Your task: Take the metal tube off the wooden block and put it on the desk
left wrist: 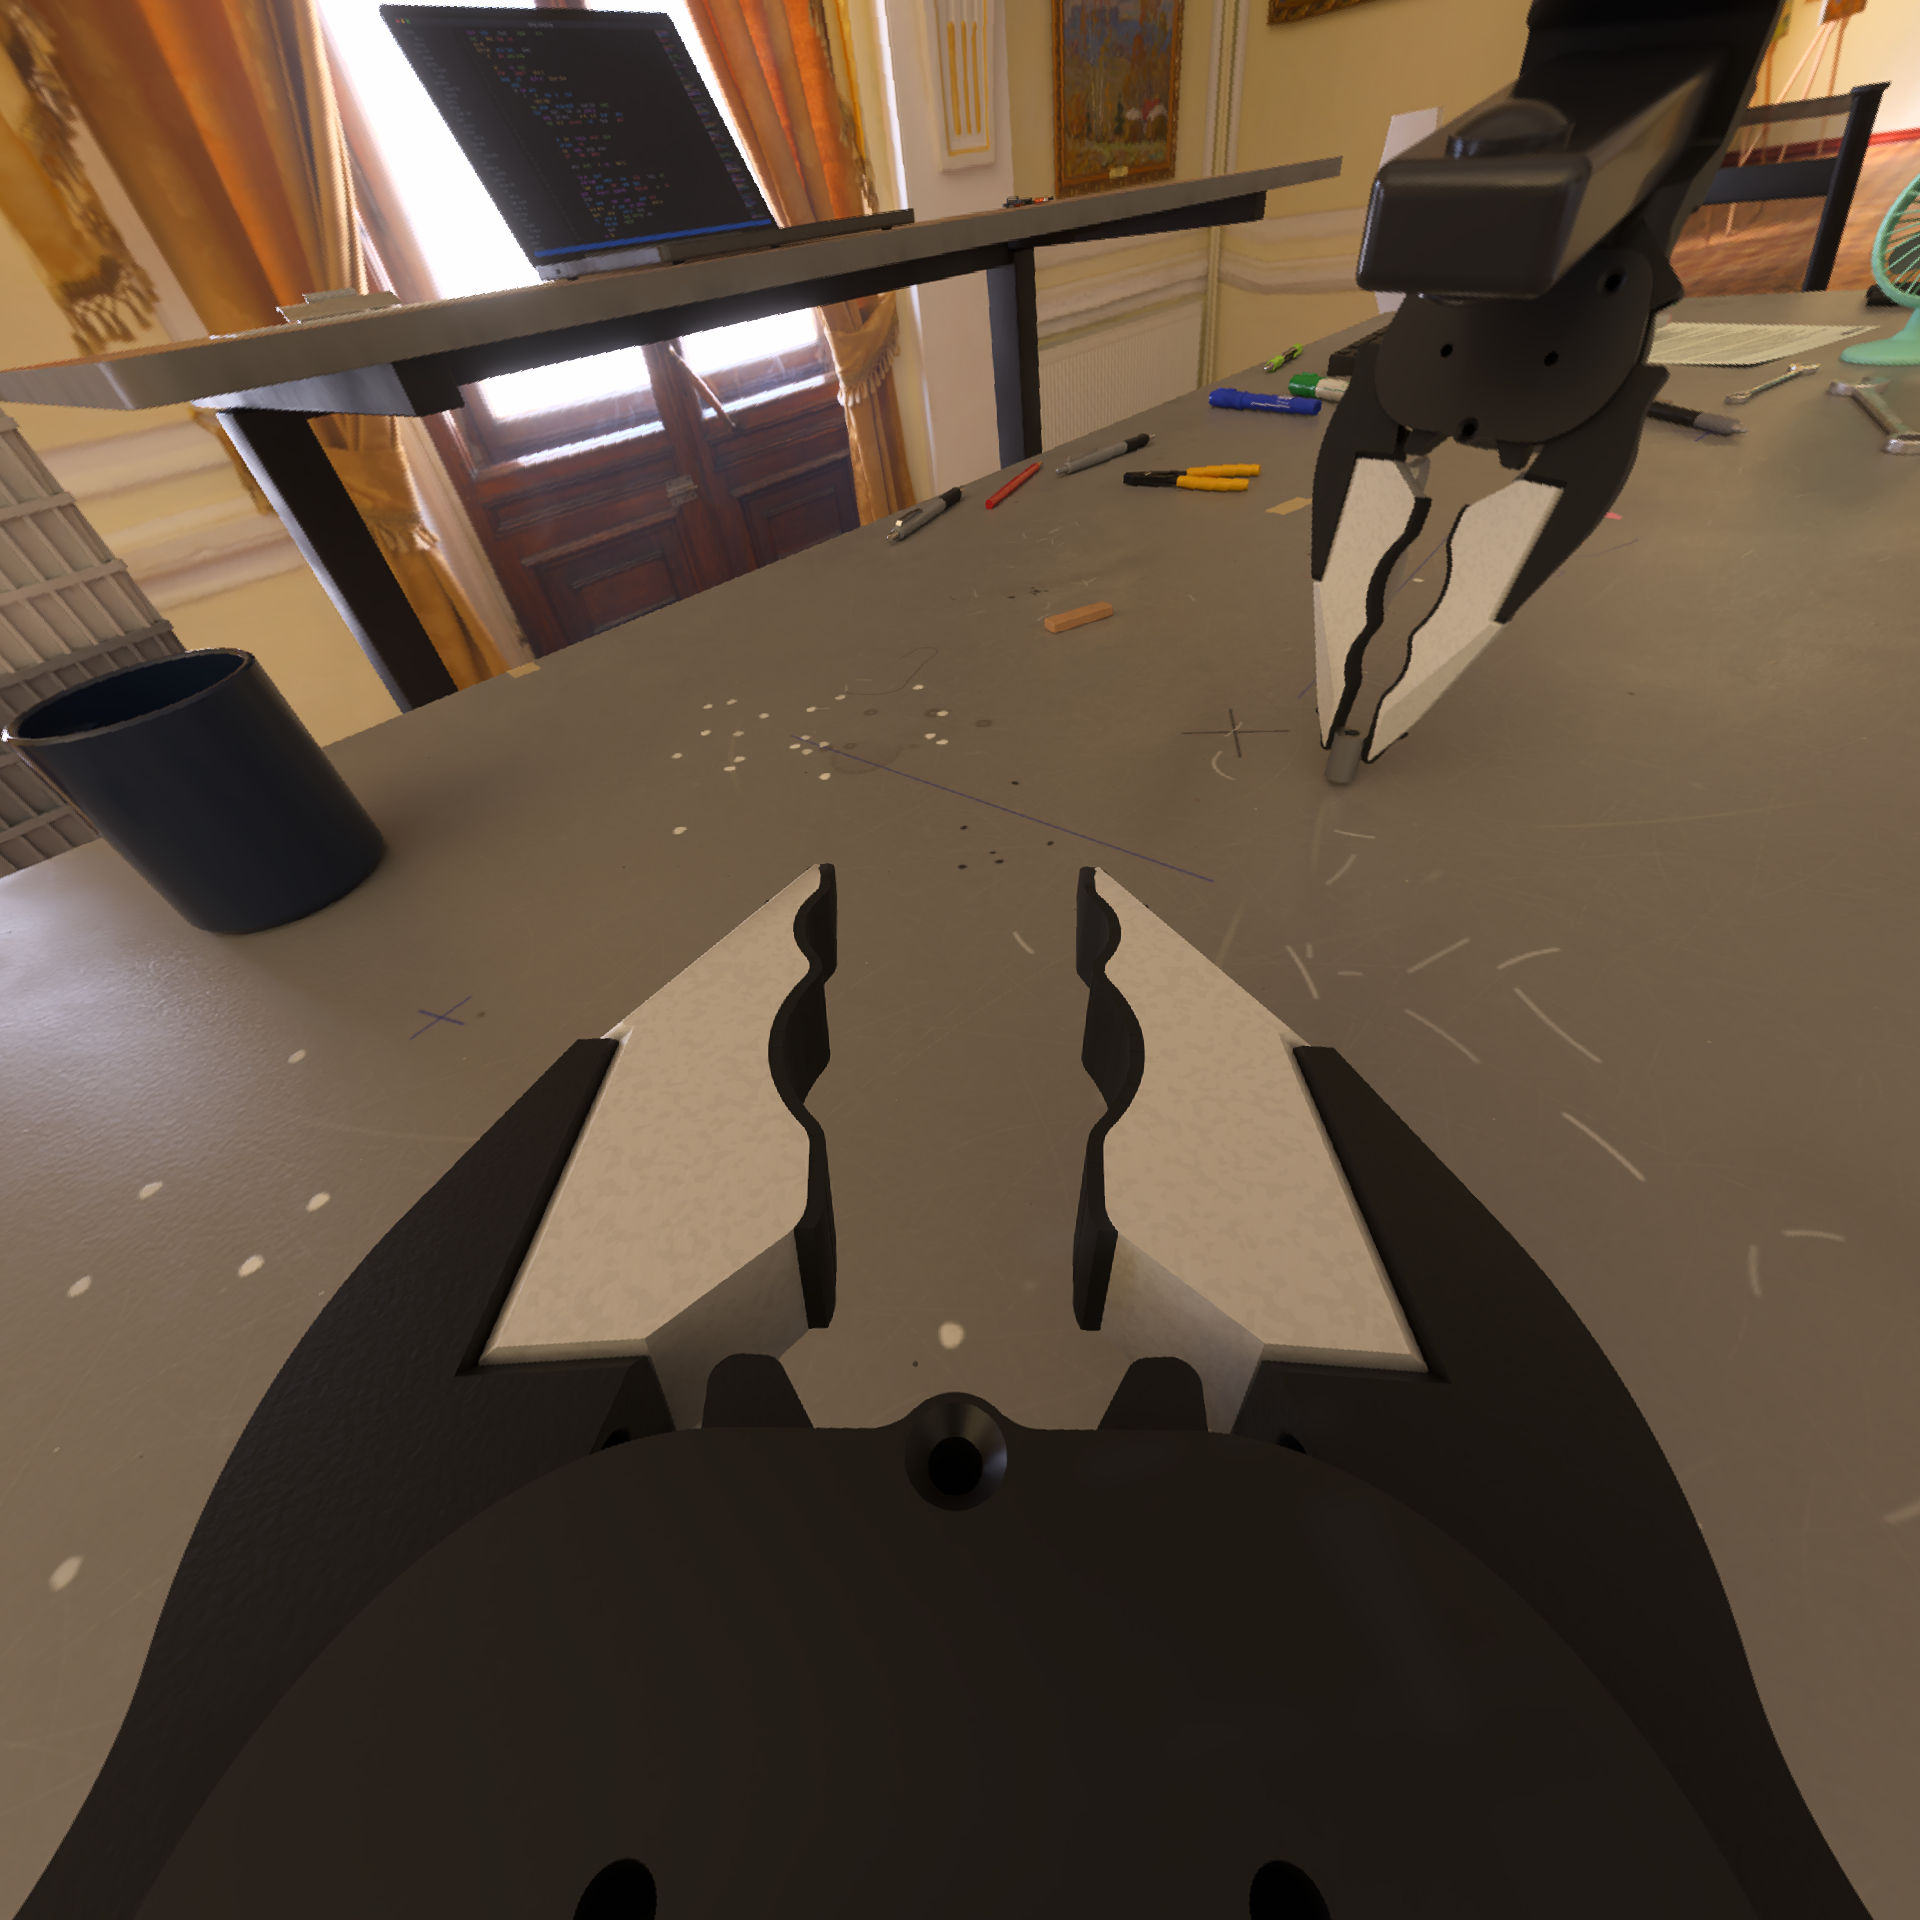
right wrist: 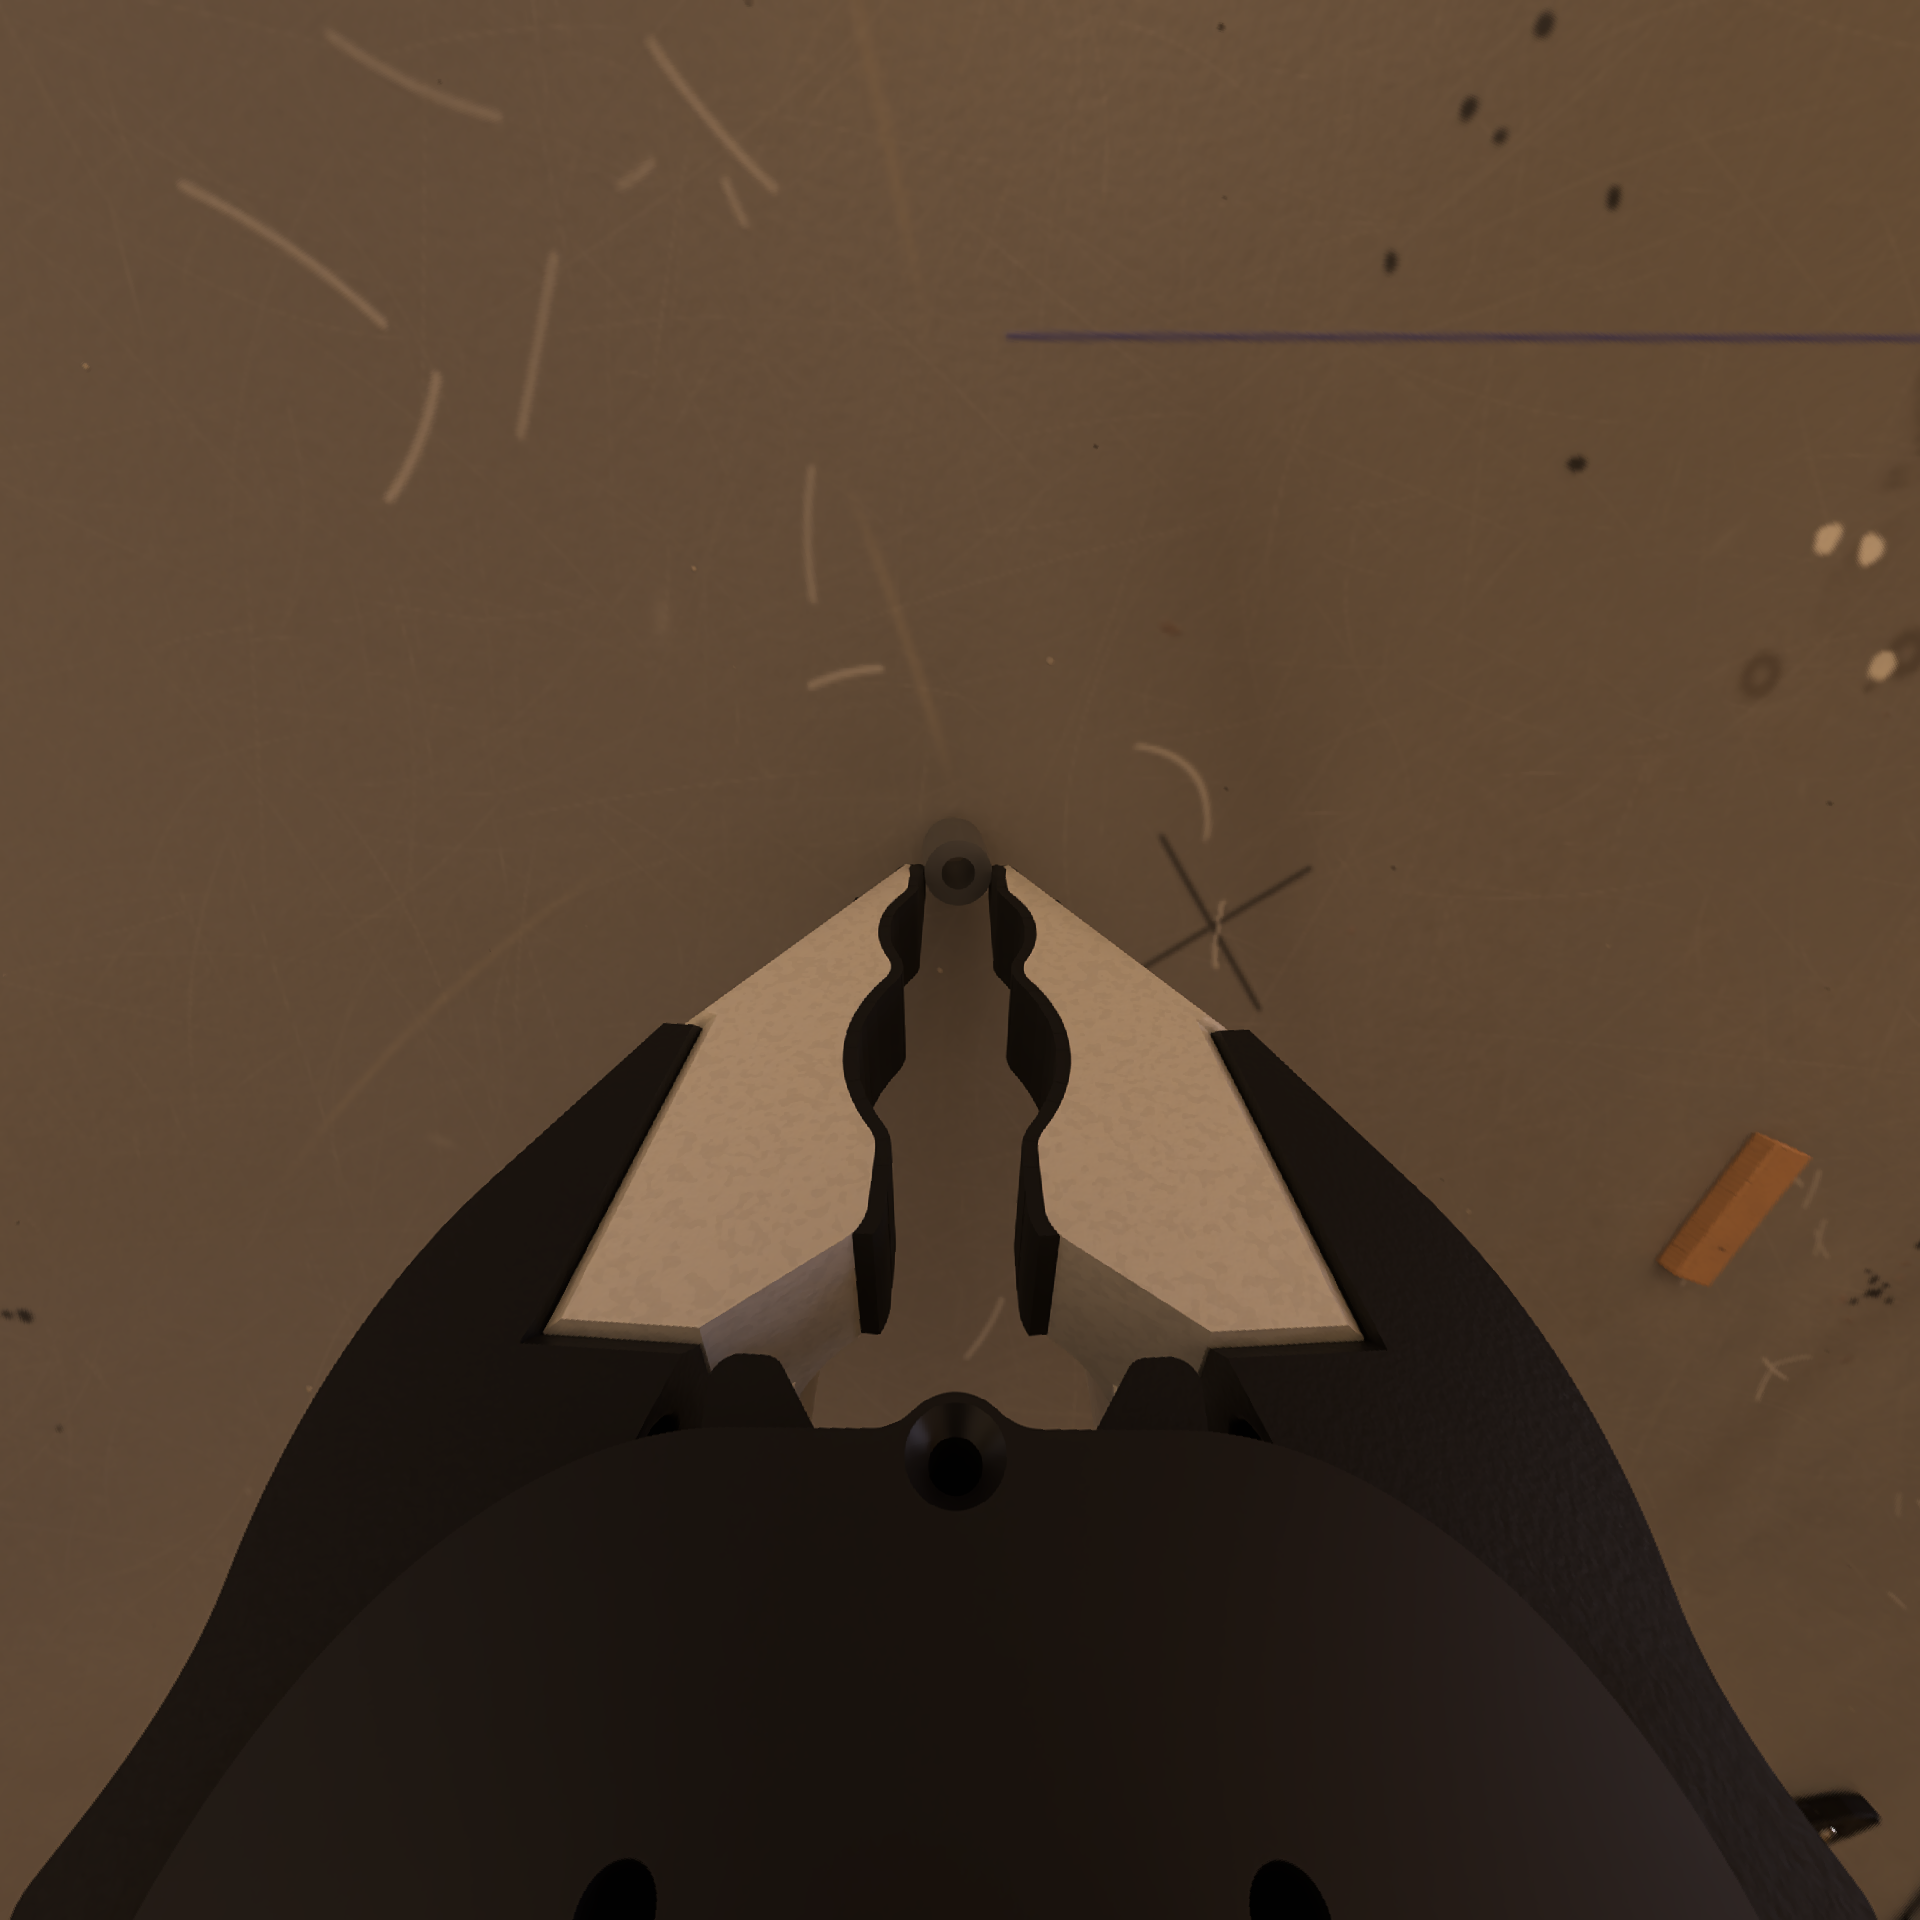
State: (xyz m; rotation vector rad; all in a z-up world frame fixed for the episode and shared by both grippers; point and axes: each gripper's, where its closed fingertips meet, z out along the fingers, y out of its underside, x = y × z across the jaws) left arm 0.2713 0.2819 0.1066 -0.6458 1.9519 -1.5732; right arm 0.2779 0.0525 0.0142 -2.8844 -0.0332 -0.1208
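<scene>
A small grey metal tube [left wrist: 1342, 764] stands upright with its lower end on the grey desk [left wrist: 1039, 1039]. My right gripper [left wrist: 1351, 740] points steeply down and is shut on the tube's top at the fingertips. In the right wrist view the tube [right wrist: 956, 871] shows end-on between the tips of the right gripper [right wrist: 956, 881]. The small wooden block [left wrist: 1077, 617] lies flat on the desk, apart from the tube; it also shows in the right wrist view [right wrist: 1733, 1207]. My left gripper [left wrist: 954, 883] is open and empty, hovering over the near desk.
A dark cup [left wrist: 197, 790] stands at the left edge. Markers, yellow-handled pliers [left wrist: 1195, 478] and wrenches [left wrist: 1870, 410] lie along the far side. A raised shelf [left wrist: 665, 301] with a laptop [left wrist: 582, 135] stands behind the desk.
</scene>
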